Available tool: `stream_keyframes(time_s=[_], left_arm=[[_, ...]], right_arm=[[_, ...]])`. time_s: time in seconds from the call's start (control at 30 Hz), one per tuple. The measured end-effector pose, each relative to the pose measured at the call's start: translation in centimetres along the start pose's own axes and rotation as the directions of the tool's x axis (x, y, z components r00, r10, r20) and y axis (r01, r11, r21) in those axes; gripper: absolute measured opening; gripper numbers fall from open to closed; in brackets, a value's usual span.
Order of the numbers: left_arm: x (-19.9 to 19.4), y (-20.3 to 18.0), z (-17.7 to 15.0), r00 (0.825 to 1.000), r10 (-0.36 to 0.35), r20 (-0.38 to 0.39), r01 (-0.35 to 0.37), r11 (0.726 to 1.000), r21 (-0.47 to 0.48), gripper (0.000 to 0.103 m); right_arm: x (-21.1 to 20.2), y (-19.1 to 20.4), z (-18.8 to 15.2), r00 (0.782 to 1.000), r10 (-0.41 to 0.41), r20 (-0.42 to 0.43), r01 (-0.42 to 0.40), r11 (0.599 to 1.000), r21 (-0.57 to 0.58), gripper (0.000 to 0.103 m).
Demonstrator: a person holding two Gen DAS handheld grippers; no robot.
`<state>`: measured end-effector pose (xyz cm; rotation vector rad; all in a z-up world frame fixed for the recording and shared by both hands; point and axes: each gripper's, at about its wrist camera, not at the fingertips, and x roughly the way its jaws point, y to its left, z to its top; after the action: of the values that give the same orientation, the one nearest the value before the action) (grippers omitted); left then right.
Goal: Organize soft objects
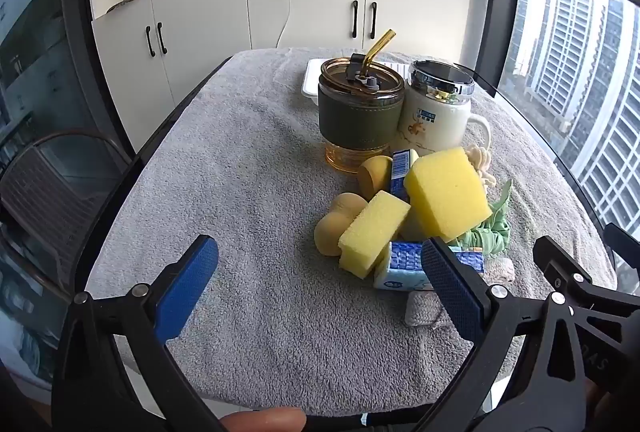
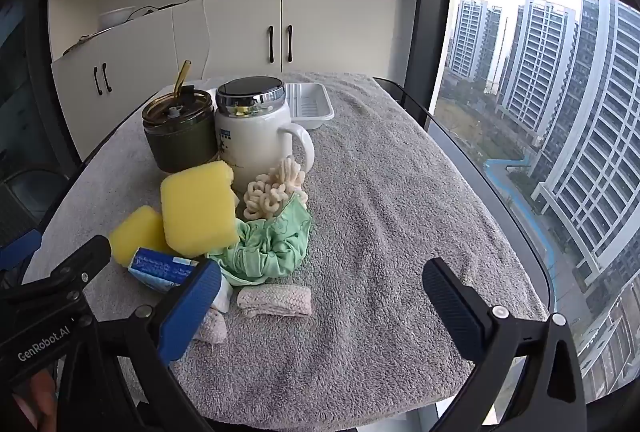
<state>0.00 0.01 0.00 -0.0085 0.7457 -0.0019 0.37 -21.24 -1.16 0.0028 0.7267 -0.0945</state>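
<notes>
A pile of soft things lies on the grey towel-covered table [image 1: 248,192]. It holds a large yellow sponge [image 1: 446,192], a smaller yellow sponge [image 1: 372,232], round tan sponges [image 1: 340,220], blue tissue packs [image 1: 408,264], a green cloth [image 2: 272,244], a cream knotted cord [image 2: 272,192] and a beige knit piece [image 2: 276,300]. My left gripper [image 1: 320,280] is open and empty, just left of and before the pile. My right gripper [image 2: 324,304] is open and empty, its fingers either side of the beige knit piece, above the table.
Behind the pile stand a green-sleeved amber tumbler with a straw [image 1: 360,112] and a white lidded mug [image 1: 438,112]. A white tray [image 2: 310,106] lies at the far end. White cabinets stand behind; a window runs along the right table edge.
</notes>
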Motion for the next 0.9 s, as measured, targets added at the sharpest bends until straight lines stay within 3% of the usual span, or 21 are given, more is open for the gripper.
stream_keyframes(time_s=[0.9], left_arm=[[0.08,0.04,-0.16,1.000,0.000,0.000,0.000,1.000,-0.001,0.103]], right_arm=[[0.05,0.07,0.06,1.000,-0.001,0.002,0.001,1.000,-0.001,0.103]])
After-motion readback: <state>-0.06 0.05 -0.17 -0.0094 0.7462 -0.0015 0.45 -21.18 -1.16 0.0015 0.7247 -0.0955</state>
